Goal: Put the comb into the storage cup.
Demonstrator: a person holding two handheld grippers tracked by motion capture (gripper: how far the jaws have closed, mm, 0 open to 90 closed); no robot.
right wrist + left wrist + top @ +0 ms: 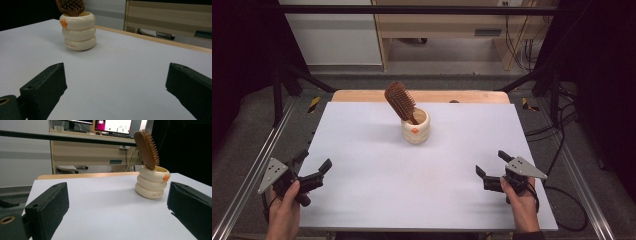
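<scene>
I count two hand-held grippers, one hairbrush and one cup on the bench (362, 150). Starting at the left, my left hand-held gripper (314, 165) sits near the bench's near left corner, gripped in my left hand (284, 207), with its jaws spread wide and nothing between them; it touches neither brush nor cup. Toward the middle and the far edge stands the cream cup (415, 127), made of three stacked rings with a small orange mark on its front, and the brown wooden hairbrush (400, 101) stands handle-down inside it, its head leaning to the left with the bristles facing up and right. At the right, my right hand-held gripper (492, 164) rests near the near right corner in my right hand (519, 200), jaws likewise spread wide and empty, well apart from the cup. The high view takes in both hands and the whole bench top at once. The left gripper view looks along its own jaws and shows the cup (152, 182) from the side at the right, the whole brush head (147, 148) with its bristles, and lit screens on a desk behind. The right gripper view puts the cup (78, 31) at the upper left and cuts off the brush (71, 7) at the top edge, so only its lower bristles are seen.
</scene>
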